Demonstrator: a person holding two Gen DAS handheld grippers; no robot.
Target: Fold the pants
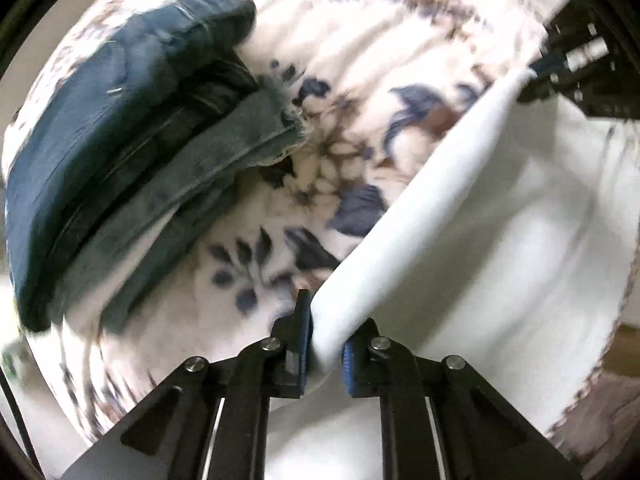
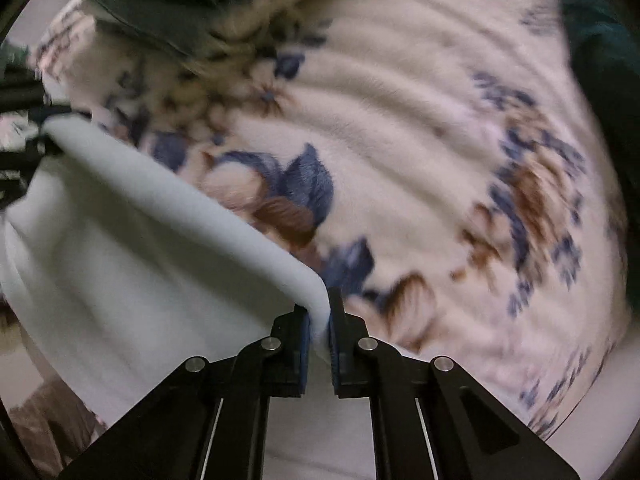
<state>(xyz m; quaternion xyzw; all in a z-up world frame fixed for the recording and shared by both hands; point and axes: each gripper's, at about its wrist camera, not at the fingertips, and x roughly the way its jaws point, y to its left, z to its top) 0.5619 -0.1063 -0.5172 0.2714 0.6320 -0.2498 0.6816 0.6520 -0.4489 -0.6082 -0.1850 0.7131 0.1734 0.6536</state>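
Soft and fluffy, the blanket (image 1: 340, 92) with blue and brown flowers is lying under everything, and its folds are making little waves. Your left tongs (image 1: 326, 336) are pinching one end of the top edge of the white pants (image 1: 480, 240). Your right tongs (image 2: 318, 332) are pinching the other end of that same edge. You are holding the edge up between both tongs, so it is running in a line from one to the other. The rest of the white pants is hanging down below that edge. A pile of folded blue jeans (image 1: 120, 152) is sitting on the blanket, a little way from the white pants and not touching them. Both views are looking a bit blurry.
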